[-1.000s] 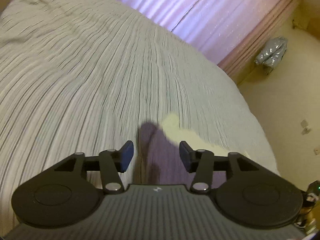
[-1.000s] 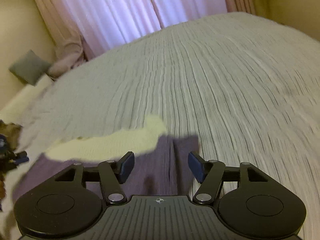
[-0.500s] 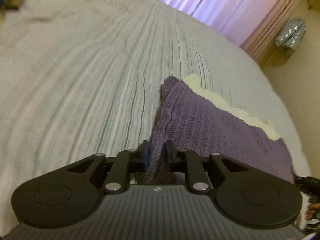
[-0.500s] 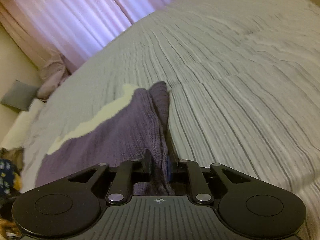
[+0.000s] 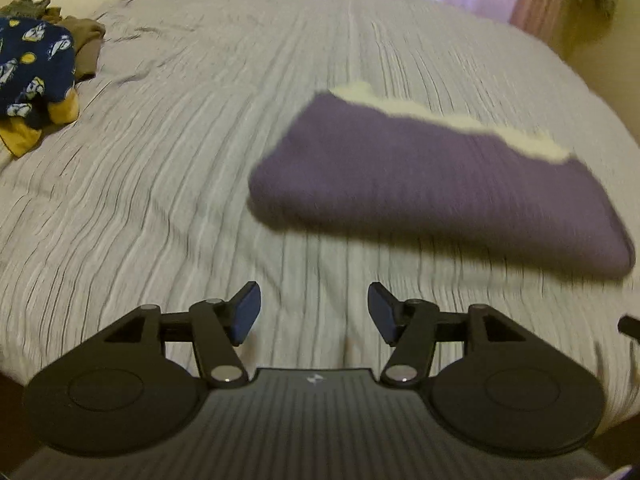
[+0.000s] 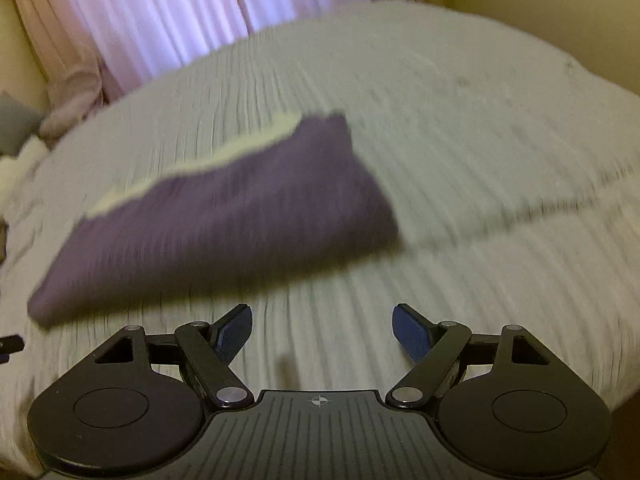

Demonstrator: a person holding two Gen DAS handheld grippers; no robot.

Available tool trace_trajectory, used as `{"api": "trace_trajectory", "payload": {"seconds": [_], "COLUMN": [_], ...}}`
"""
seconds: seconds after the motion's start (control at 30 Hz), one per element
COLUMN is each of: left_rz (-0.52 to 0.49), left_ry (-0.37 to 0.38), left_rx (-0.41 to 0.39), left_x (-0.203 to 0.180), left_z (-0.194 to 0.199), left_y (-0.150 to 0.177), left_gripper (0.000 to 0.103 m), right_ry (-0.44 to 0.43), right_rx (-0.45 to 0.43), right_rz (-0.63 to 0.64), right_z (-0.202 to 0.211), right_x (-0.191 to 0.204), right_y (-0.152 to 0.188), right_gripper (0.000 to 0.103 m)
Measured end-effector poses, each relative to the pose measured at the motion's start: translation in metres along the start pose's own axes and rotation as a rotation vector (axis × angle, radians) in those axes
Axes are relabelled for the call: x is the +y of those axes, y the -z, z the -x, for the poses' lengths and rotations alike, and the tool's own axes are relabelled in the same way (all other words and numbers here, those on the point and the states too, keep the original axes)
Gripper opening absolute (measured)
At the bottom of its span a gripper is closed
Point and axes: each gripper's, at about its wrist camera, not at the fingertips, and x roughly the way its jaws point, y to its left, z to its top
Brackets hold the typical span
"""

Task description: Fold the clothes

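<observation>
The folded purple garment [image 5: 432,184] with cream edge lies flat on the bedspread [image 5: 200,200].

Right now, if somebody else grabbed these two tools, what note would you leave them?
Left tool: jaws opening, nothing between them.
Right tool: jaws opening, nothing between them.
Purple and cream garment: lies folded on the grey bedspread, ahead of both tools, touched by neither.
Done: this piece looks folded.
Left: a heap of other clothes sits at the far left of the bed, apparently unfolded.
</observation>
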Motion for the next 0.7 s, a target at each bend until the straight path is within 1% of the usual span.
{"api": "trace_trajectory", "payload": {"seconds": [0.07, 0.17, 0.3, 0.57, 0.7], "left_rz": [-0.031, -0.049, -0.051, -0.062, -0.073], "left_ry": [-0.028, -0.057, -0.06, -0.051, -0.045], "left_rx": [-0.006, -0.022, -0.03, -0.068, -0.079], "left_x": [-0.007, -0.011, -0.011, -0.016, -0.021], "left_z": [0.004, 0.014, 0.03, 0.055, 0.061], "left_y": [0.008, 0.018, 0.029, 0.037, 0.039], "left_gripper": [0.056, 0.057, 0.057, 0.057, 0.058], "right_ry": [0.011, 0.036, 0.08, 0.067, 0.058], "right_rx": [0.009, -0.005, -0.025, -0.051, -0.059], "right_rz": [0.014, 0.05, 0.093, 0.109, 0.108], "right_z": [0.006, 0.015, 0.026, 0.042, 0.046], "right_x": [0.005, 0.008, 0.01, 0.009, 0.007], "right_y": [0.008, 0.017, 0.026, 0.037, 0.038], "right_gripper": [0.081, 0.081, 0.081, 0.081, 0.081]}}
